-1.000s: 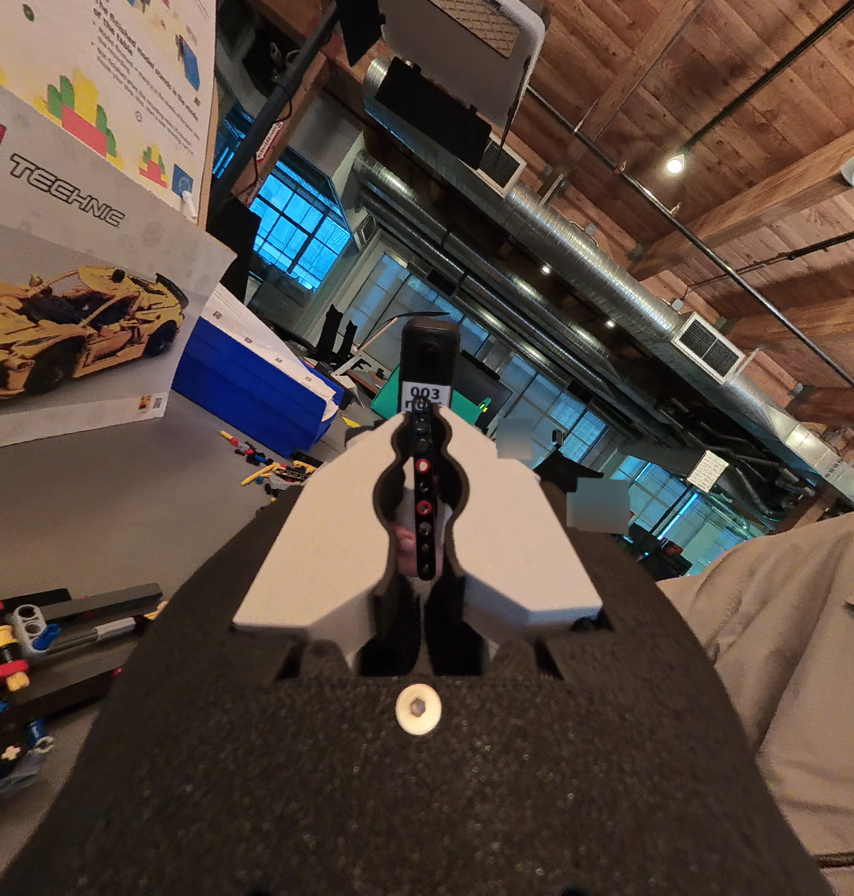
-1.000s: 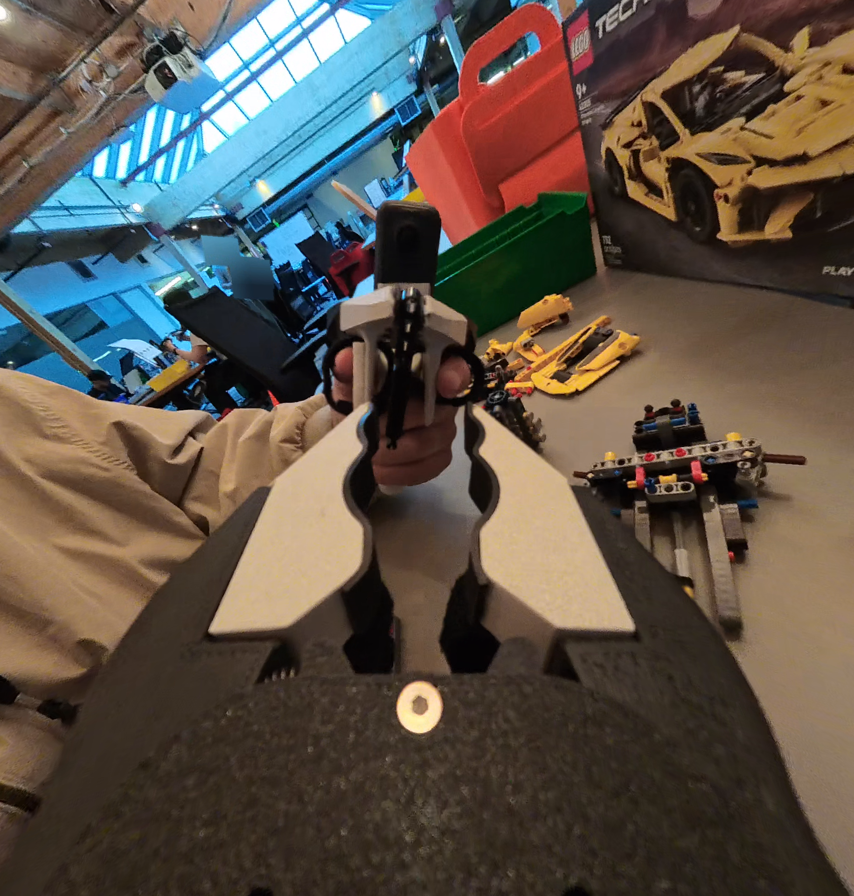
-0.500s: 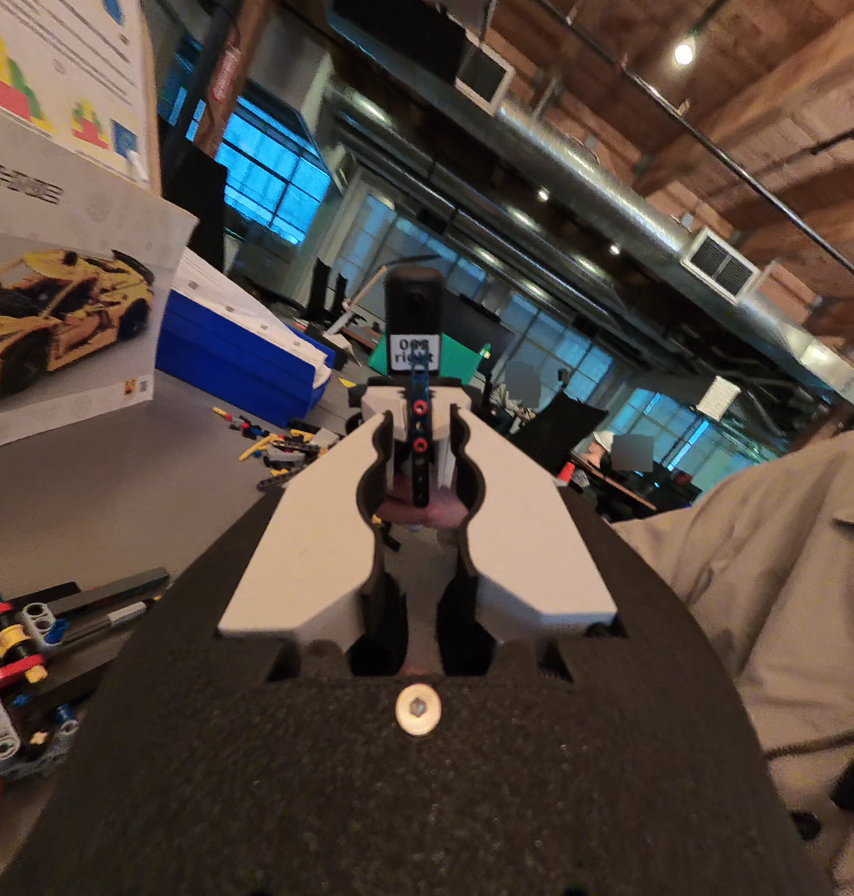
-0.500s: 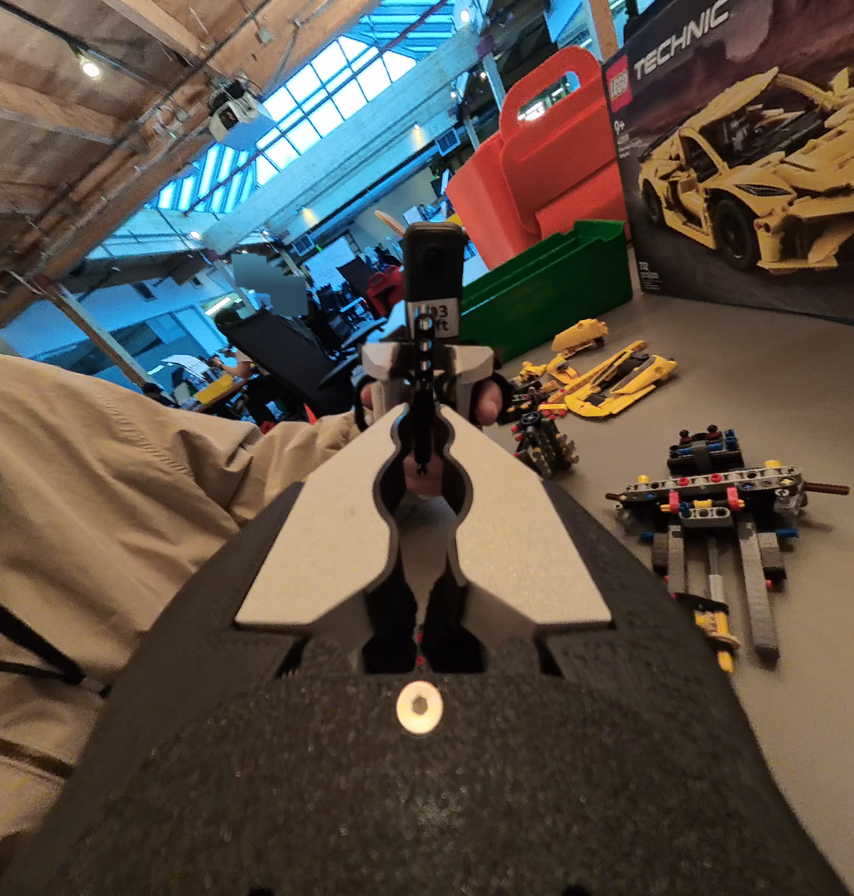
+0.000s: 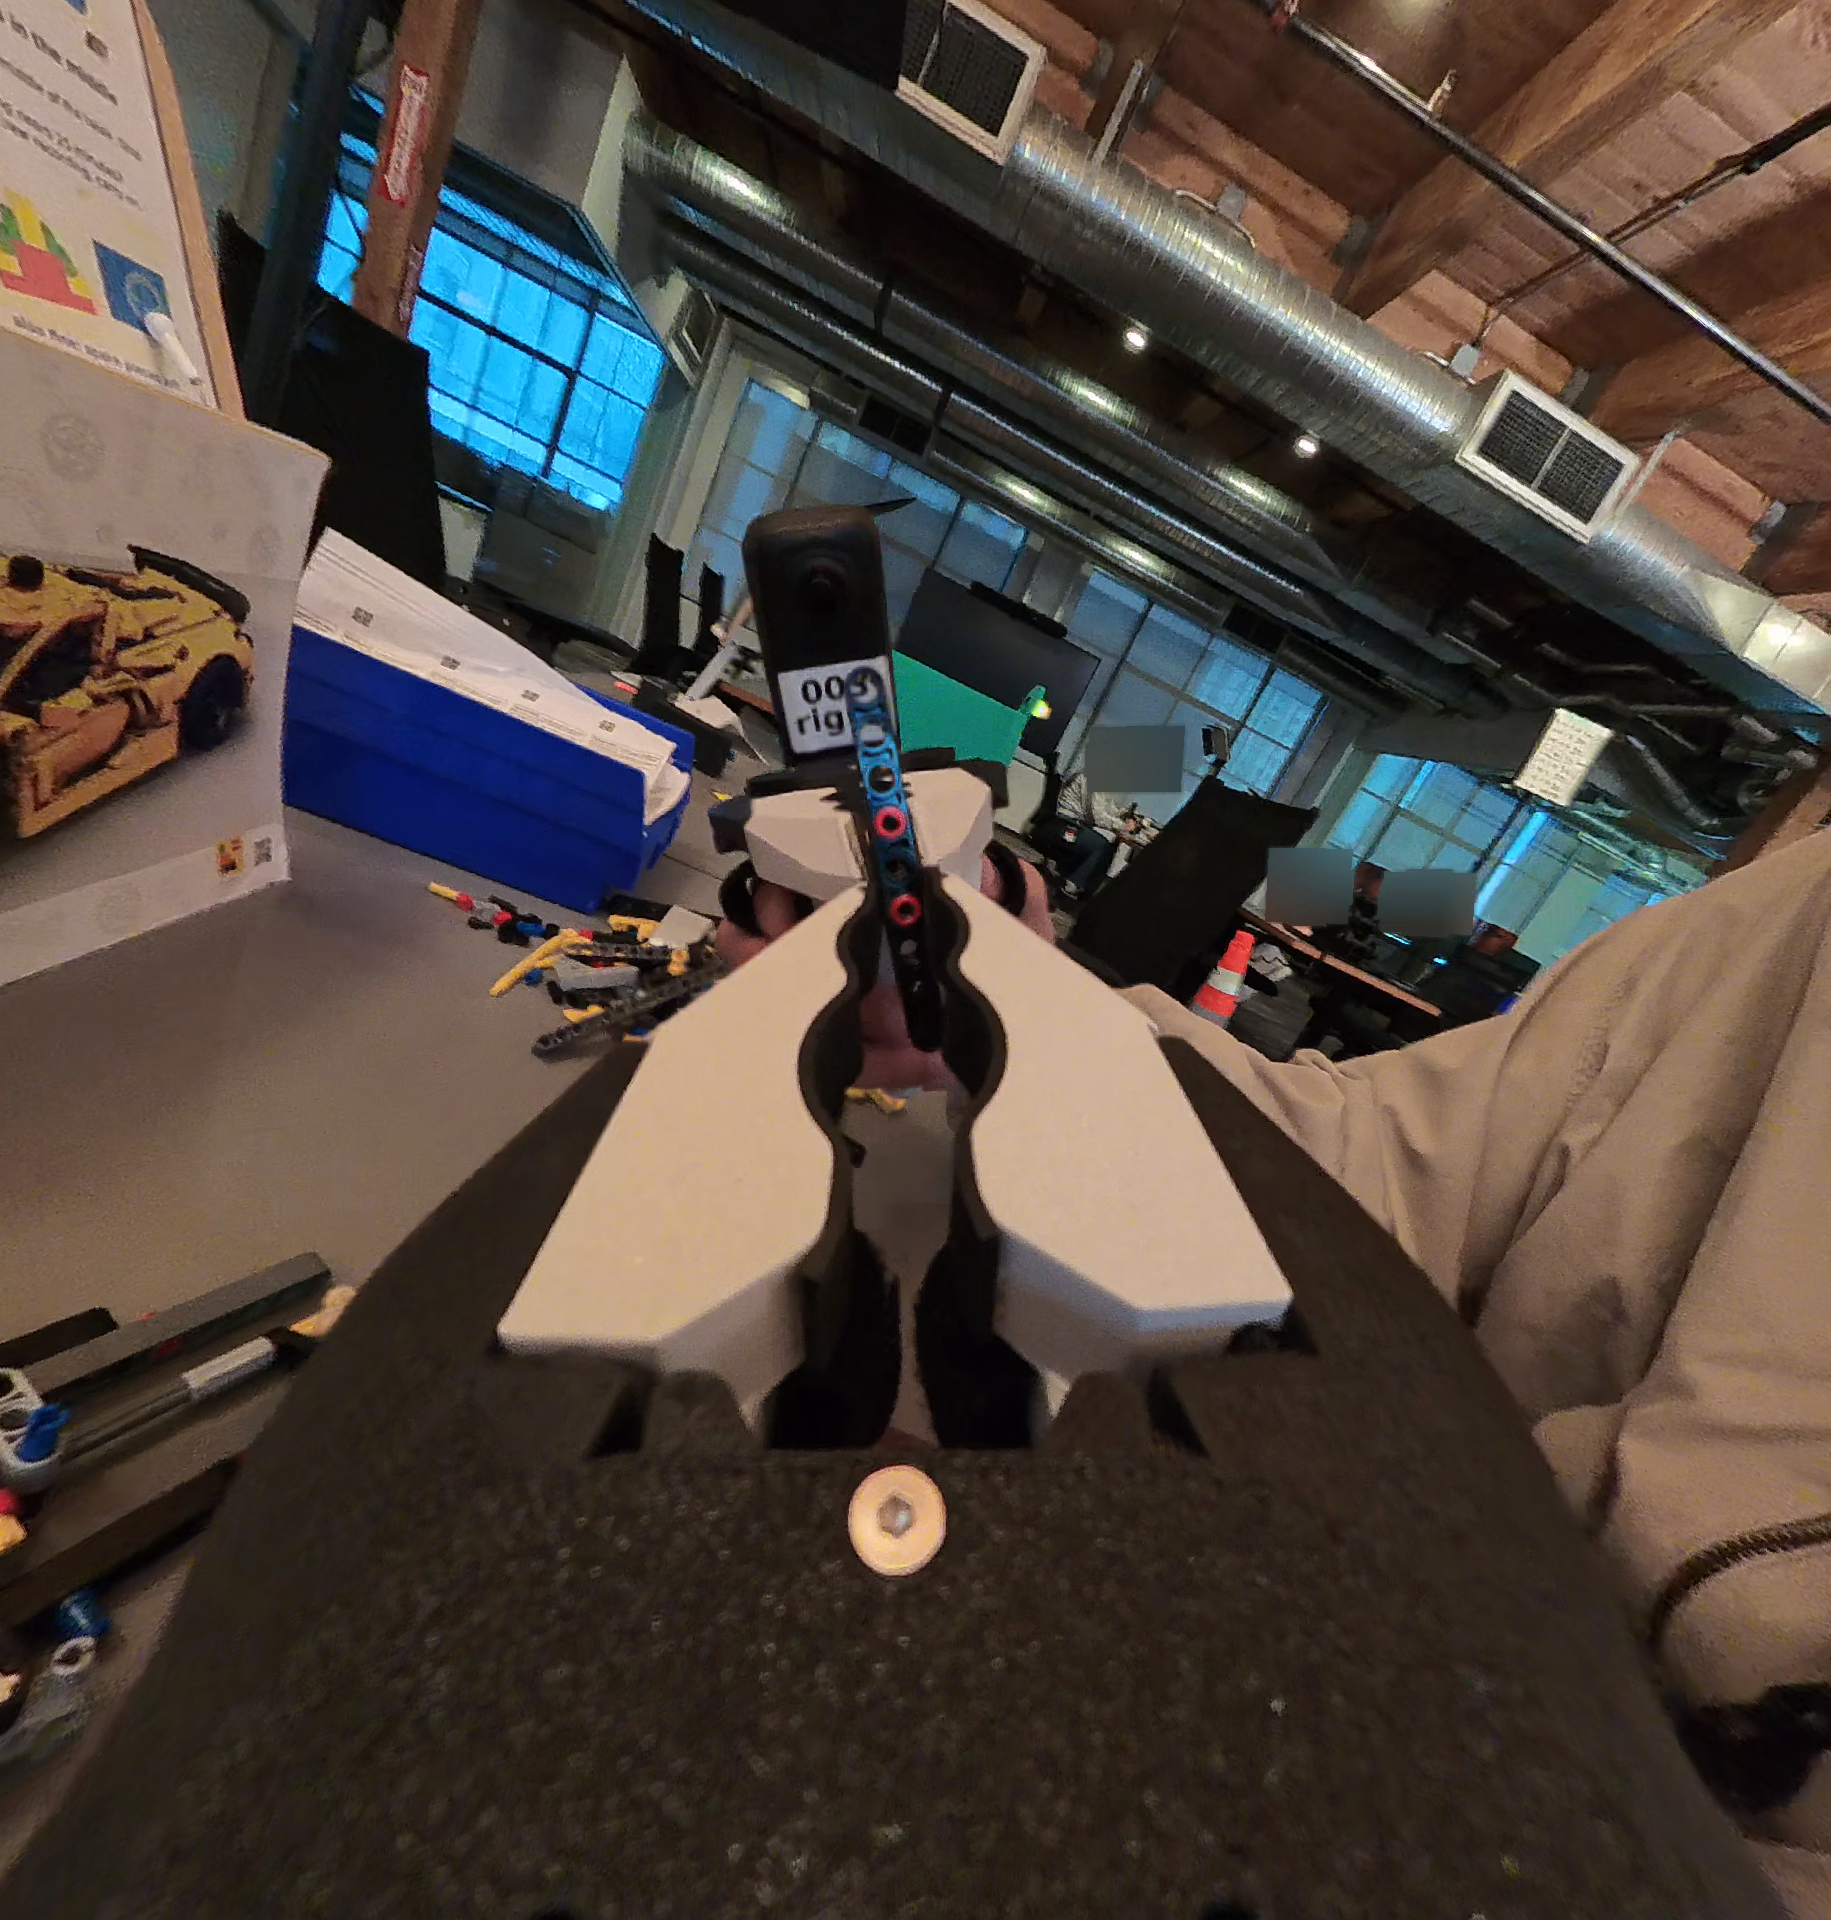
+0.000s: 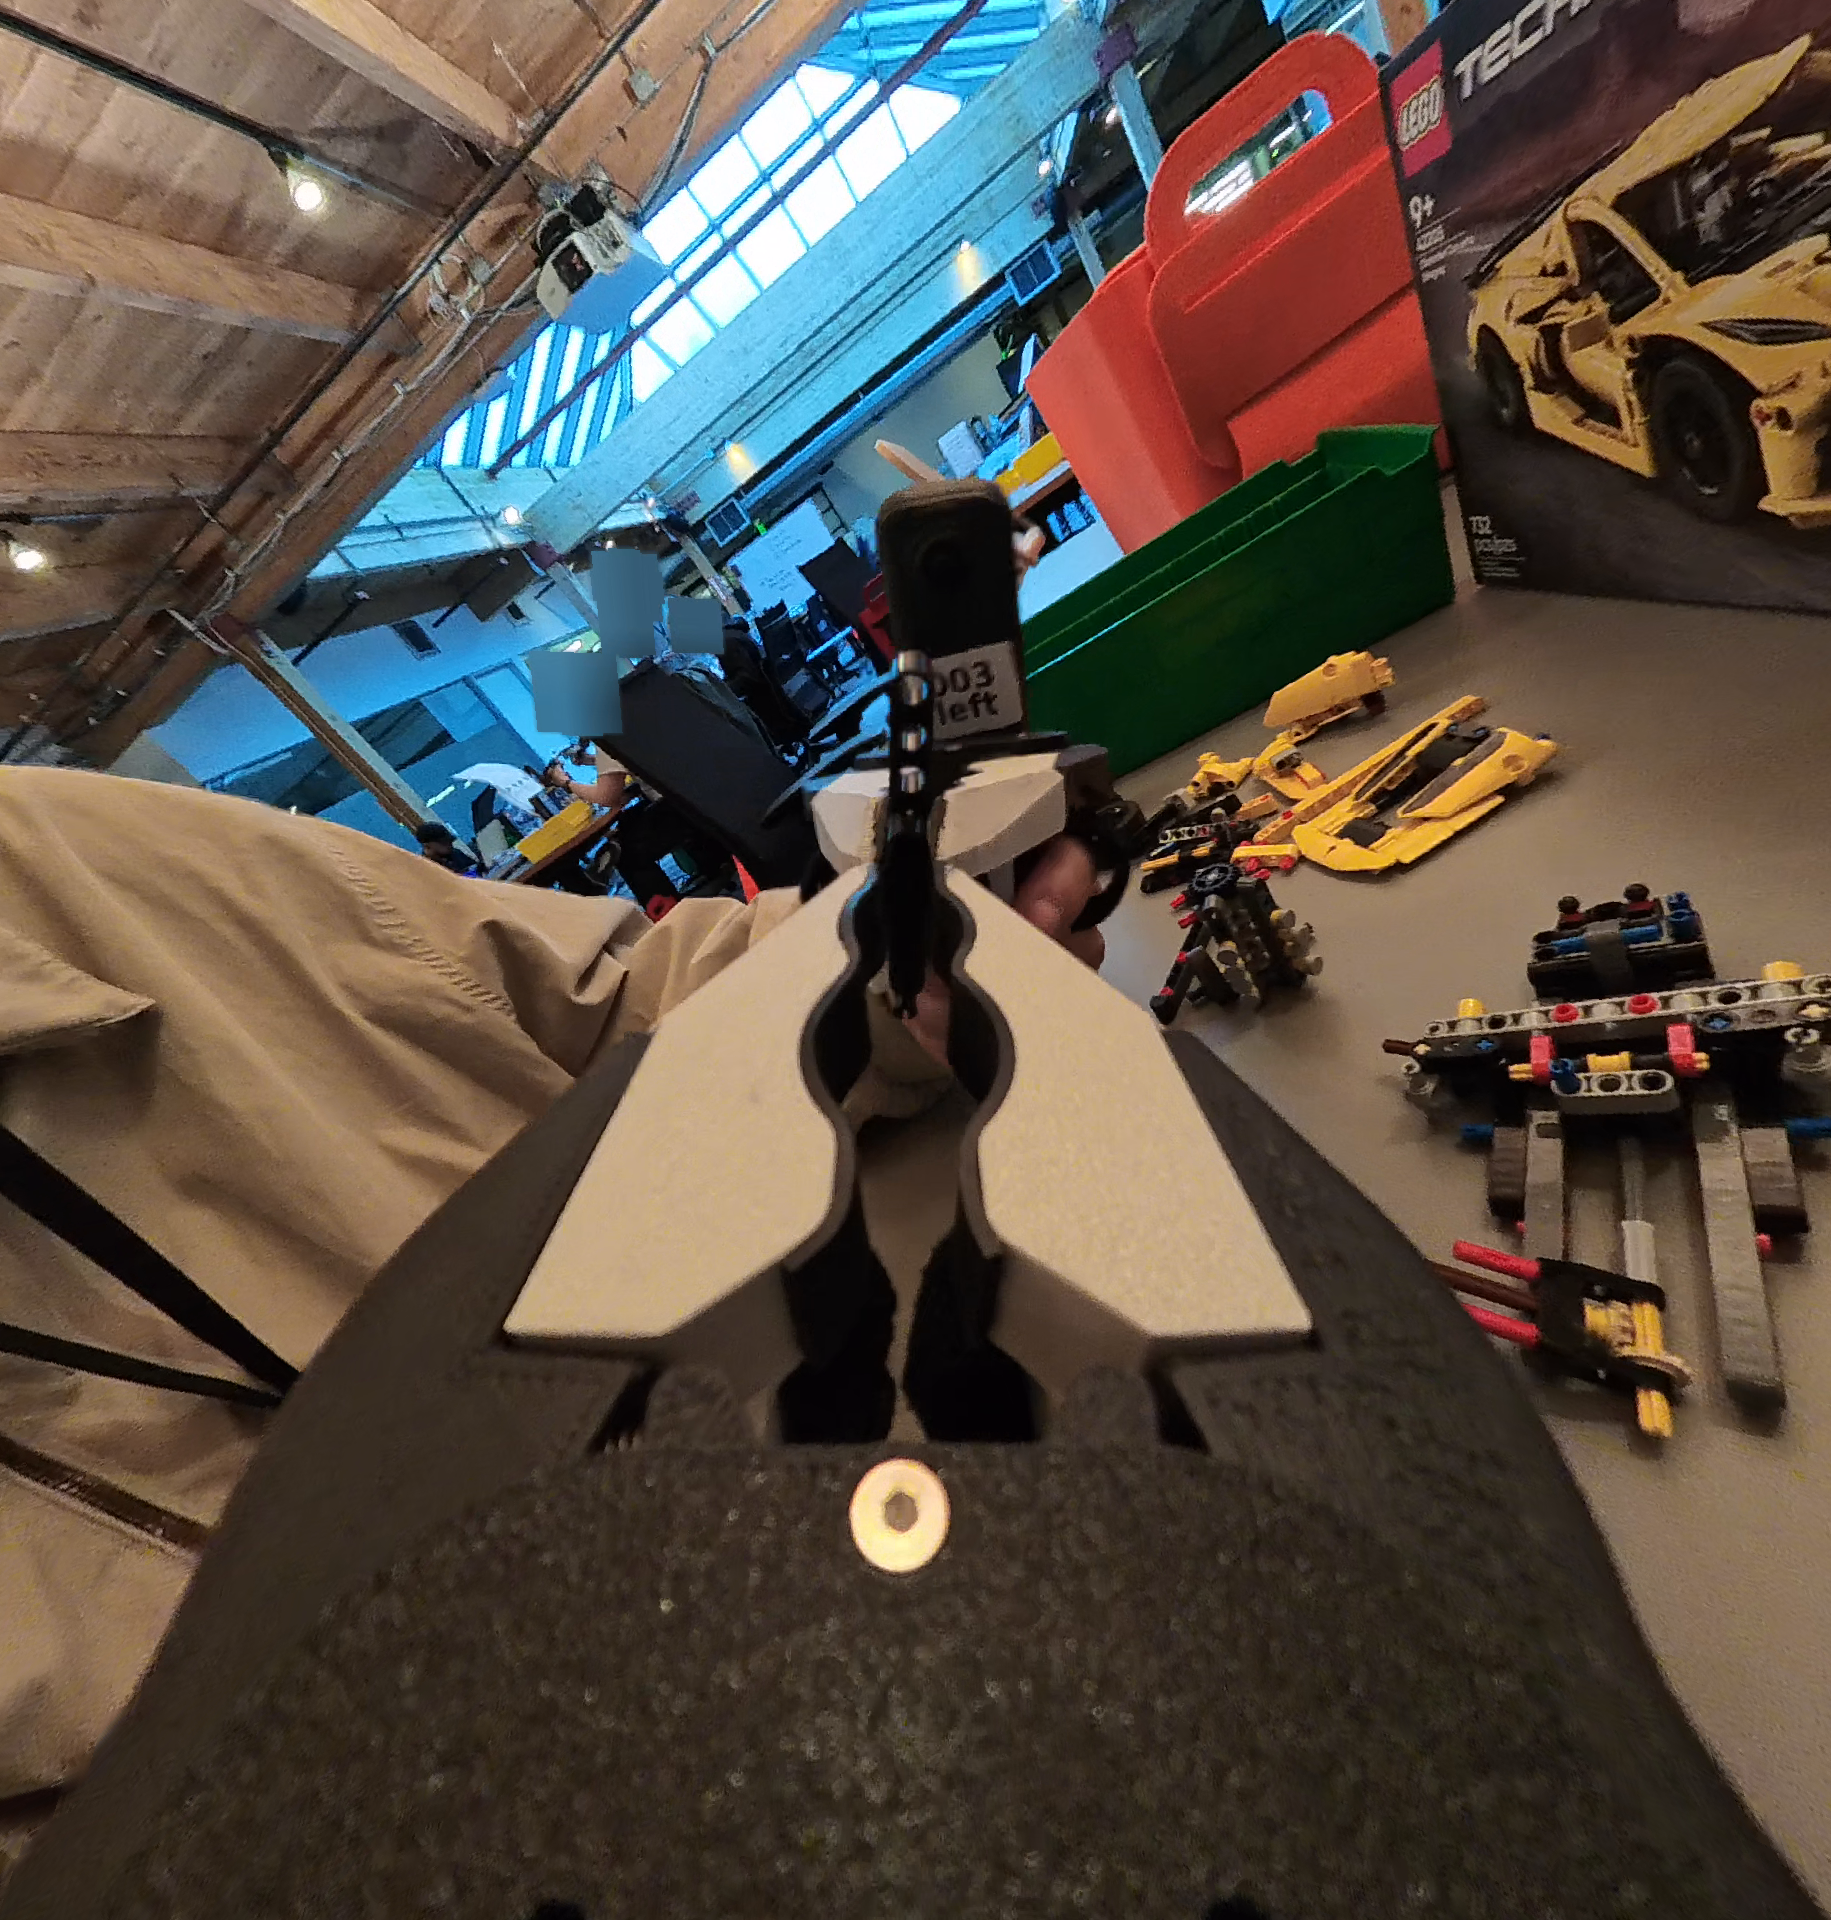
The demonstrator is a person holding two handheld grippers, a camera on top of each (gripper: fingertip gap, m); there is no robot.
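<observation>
Two hand-held grippers meet nose to nose above a grey tabletop (image 5: 215, 1091) strewn with toy building parts: along the far left edge stands a printed cardboard box showing a yellow sports car (image 5: 69, 675), with a blue plastic storage bin (image 5: 454, 769) beside it and a scatter of small loose yellow and black pieces (image 5: 599, 966) in front. At the near left edge lies a partly built grey-and-black chassis with red and blue pins (image 5: 17, 1455). The left gripper (image 5: 895, 904) has its pale tongs pressed together on a thin black perforated plastic beam carrying two red pins (image 5: 890, 862), held upright in the air between the two tools. From the opposite side the right gripper (image 6: 903, 894) appears closed on the same beam, seen nearly edge-on. A person's beige jacket sleeve (image 6: 319, 987) fills the space behind. Along the far edge in the right wrist view are a green plastic bin (image 6: 1254, 623) and an orange plastic carrier with a handle (image 6: 1254, 291); yellow curved body panels (image 6: 1410, 769) lie before them. The beam looks light, stiff and smooth, so it would likely pivot or slip if gripped near one end; its flat faces around the middle, clear of the pins, look the surest hold
</observation>
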